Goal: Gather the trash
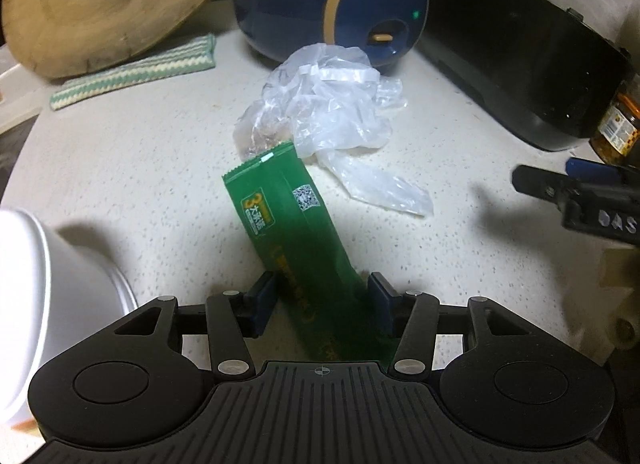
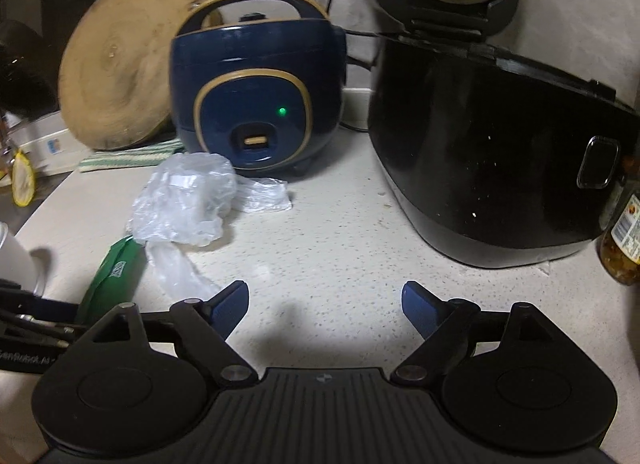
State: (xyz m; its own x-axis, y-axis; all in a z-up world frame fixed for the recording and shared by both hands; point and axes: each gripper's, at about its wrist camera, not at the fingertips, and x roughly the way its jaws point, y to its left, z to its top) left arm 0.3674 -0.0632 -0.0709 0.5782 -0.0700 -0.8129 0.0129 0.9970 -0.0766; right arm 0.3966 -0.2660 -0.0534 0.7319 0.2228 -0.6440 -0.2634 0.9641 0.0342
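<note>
I am gripping the green wrapper (image 1: pixel 296 232) in my left gripper (image 1: pixel 322 300) just beside the crumpled plastic bag (image 1: pixel 324 104), my right gripper (image 2: pixel 325 304) gaping wide and empty

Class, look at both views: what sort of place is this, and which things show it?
Most likely a home kitchen counter. A navy rice cooker and a black rice cooker with its lid up stand on a speckled countertop, with a round wooden chopping board leaning behind.

Pale speckled bench (image 2: pixel 340 240), crowded at the back.
On it: crumpled clear plastic bag (image 2: pixel 188 200), blue rice cooker (image 2: pixel 256 96), black cooker (image 2: pixel 492 160), striped cloth (image 1: pixel 132 72).
</note>
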